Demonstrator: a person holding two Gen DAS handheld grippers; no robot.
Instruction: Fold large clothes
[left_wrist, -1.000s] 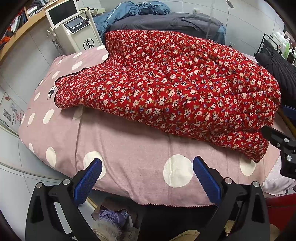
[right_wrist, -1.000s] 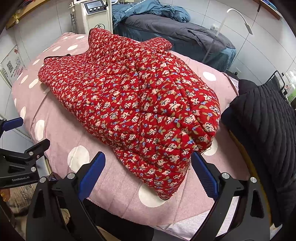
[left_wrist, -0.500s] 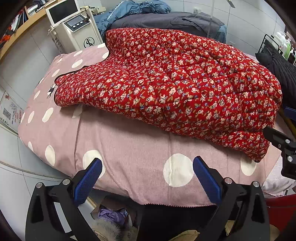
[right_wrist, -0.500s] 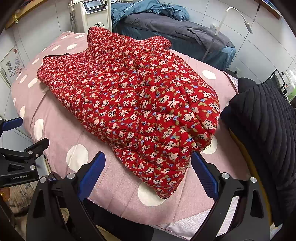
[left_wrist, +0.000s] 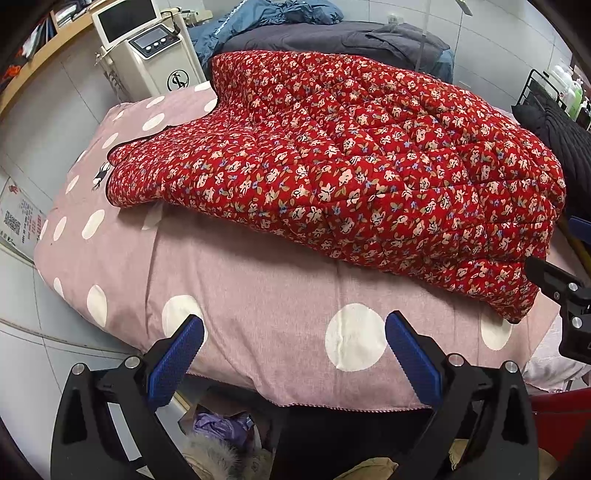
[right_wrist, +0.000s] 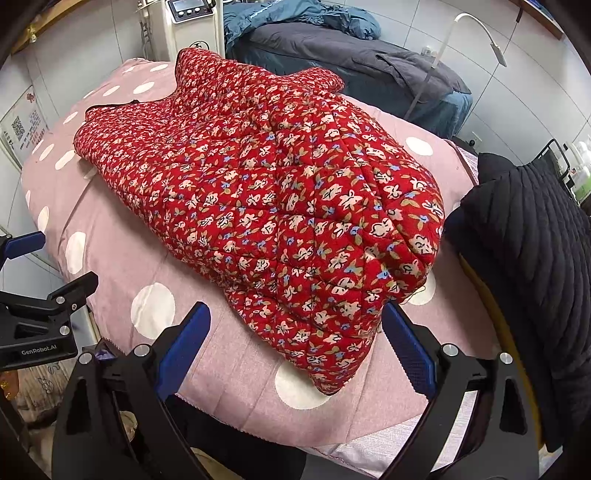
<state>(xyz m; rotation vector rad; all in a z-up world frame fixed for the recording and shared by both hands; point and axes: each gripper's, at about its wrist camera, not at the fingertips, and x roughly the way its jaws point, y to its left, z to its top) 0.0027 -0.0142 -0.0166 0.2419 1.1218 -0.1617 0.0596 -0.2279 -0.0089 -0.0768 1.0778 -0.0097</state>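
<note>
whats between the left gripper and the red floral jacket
Only bare pink polka-dot bedding: in the left wrist view, the open left gripper hangs at the bed's near edge, short of the red floral jacket, with nothing lying between.

R claw (right_wrist: 295, 339): jaws spread wide, blue pads (right_wrist: 408, 354) empty, hovering at near edge of bed (right_wrist: 122, 266). Red floral quilted coat (right_wrist: 266, 206) lies folded on pink polka-dot cover, near corner between the pads w/o touching them. L claw (right_wrist: 26, 251) partly visible at left edge, apart from coat. Black ribbed garment (right_wrist: 524, 251) just right of bed. Grey bedding (right_wrist: 351, 51) behind; white machine (right_wrist: 188, 26) at far left.
</note>
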